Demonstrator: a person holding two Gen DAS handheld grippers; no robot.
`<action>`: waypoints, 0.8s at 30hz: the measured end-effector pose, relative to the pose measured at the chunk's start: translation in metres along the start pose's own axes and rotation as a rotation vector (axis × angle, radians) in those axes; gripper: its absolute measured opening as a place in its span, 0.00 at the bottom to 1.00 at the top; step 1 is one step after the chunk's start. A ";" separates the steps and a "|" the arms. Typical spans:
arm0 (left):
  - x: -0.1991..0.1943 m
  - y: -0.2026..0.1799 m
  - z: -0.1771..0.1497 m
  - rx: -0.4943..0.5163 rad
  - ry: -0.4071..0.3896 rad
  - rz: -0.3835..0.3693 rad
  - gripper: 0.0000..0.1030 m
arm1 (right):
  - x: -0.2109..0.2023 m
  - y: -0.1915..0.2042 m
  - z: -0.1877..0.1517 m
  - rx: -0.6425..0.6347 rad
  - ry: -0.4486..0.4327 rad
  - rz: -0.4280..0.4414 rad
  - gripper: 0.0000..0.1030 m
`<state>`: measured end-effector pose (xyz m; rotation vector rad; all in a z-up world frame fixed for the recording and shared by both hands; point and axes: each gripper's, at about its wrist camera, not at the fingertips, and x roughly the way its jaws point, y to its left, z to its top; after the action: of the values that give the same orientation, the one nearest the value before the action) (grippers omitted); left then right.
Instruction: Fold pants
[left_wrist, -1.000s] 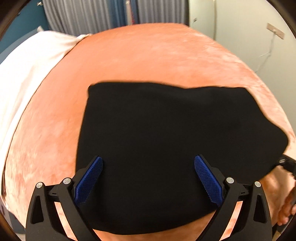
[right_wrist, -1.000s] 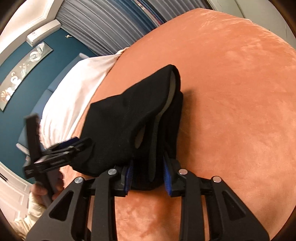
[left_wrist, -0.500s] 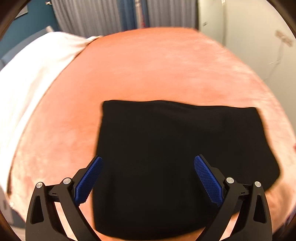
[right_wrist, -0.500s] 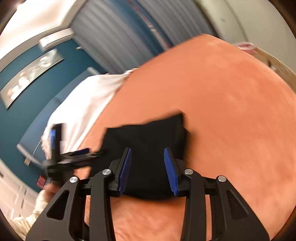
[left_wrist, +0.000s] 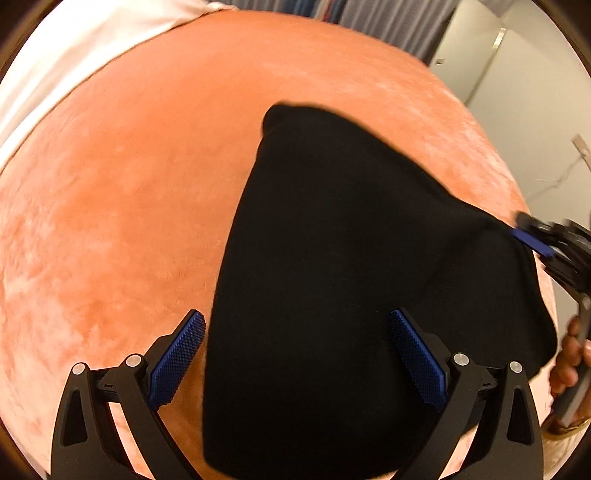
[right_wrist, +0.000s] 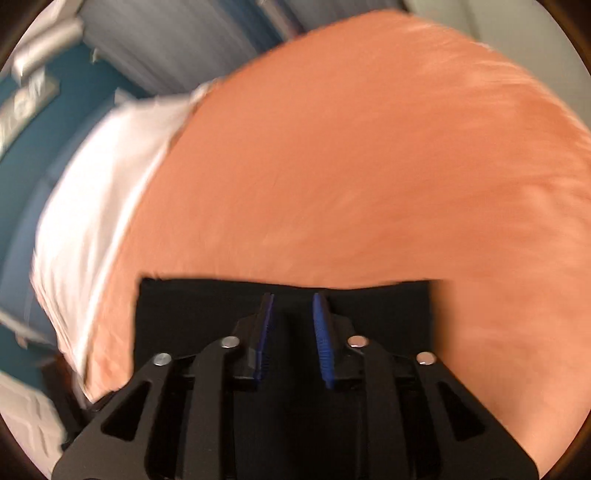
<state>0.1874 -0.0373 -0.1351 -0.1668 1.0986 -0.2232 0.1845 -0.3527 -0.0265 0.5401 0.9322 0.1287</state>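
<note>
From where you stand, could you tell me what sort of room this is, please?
Most likely a bedroom: black pants lie on a bed with an orange blanket and white bedding, with grey curtains behind.

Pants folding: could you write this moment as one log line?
black pants: folded on orange blanket | left gripper: open above pants | right gripper: jaws just opening, nothing gripped

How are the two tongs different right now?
The left tongs gape wide, while the right tongs leave a narrower gap and have just been opening. The left tongs straddle one edge of the black pants; the right tongs sit over their middle. Neither pinches the pants. Both have blue pads and black arms.
</note>
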 end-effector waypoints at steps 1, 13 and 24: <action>-0.008 0.001 -0.001 0.016 -0.018 -0.004 0.95 | -0.022 -0.007 -0.008 -0.007 -0.044 -0.014 0.75; -0.044 0.080 -0.024 -0.165 0.043 -0.356 0.95 | -0.057 -0.060 -0.109 0.149 0.061 0.141 0.96; 0.012 0.074 -0.021 -0.190 0.218 -0.508 0.95 | 0.008 -0.059 -0.095 0.215 0.175 0.344 0.89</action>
<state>0.1812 0.0305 -0.1728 -0.6049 1.2809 -0.6021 0.1069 -0.3641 -0.1060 0.8978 1.0234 0.3940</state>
